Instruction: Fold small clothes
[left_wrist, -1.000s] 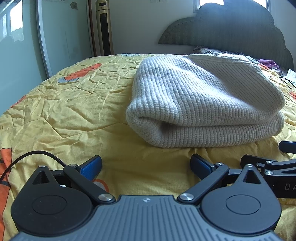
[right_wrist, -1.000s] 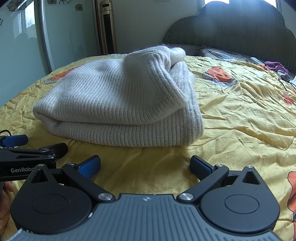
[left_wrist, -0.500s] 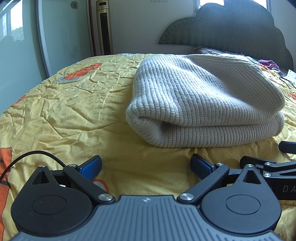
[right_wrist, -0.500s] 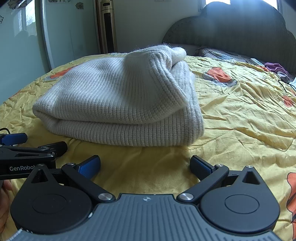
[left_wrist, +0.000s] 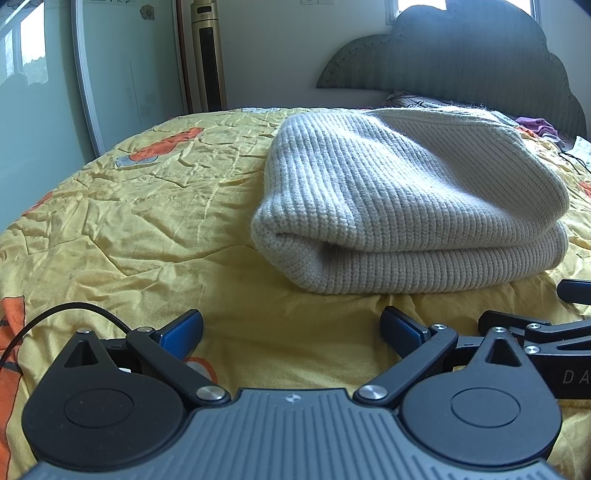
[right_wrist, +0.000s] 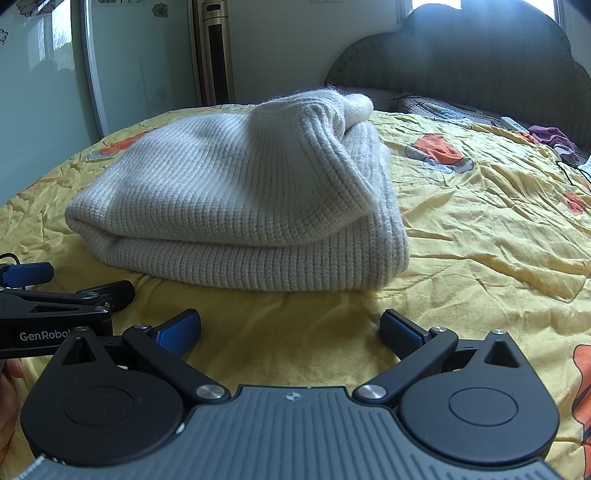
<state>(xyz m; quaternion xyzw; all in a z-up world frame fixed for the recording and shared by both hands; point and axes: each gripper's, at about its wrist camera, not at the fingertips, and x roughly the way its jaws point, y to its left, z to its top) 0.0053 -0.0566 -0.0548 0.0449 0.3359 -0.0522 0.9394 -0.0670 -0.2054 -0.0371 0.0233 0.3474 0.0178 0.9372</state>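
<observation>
From the left wrist, a cream knit sweater (left_wrist: 406, 206) is lying folded on the yellow bed (left_wrist: 129, 229), the left tongs (left_wrist: 291, 328) gaping wide, empty, just short of it. From the right wrist, the sweater (right_wrist: 240, 206) is sitting ahead of the right tongs (right_wrist: 291, 328), likewise spread and empty.

Soft daylight enters from a window (left_wrist: 421, 3) at the top edge above the headboard (left_wrist: 461, 62), blown out white. The sweater (left_wrist: 406, 206) casts a faint shadow on the bedspread (left_wrist: 129, 221). Both views are sharp, bending strongly toward the corners.
</observation>
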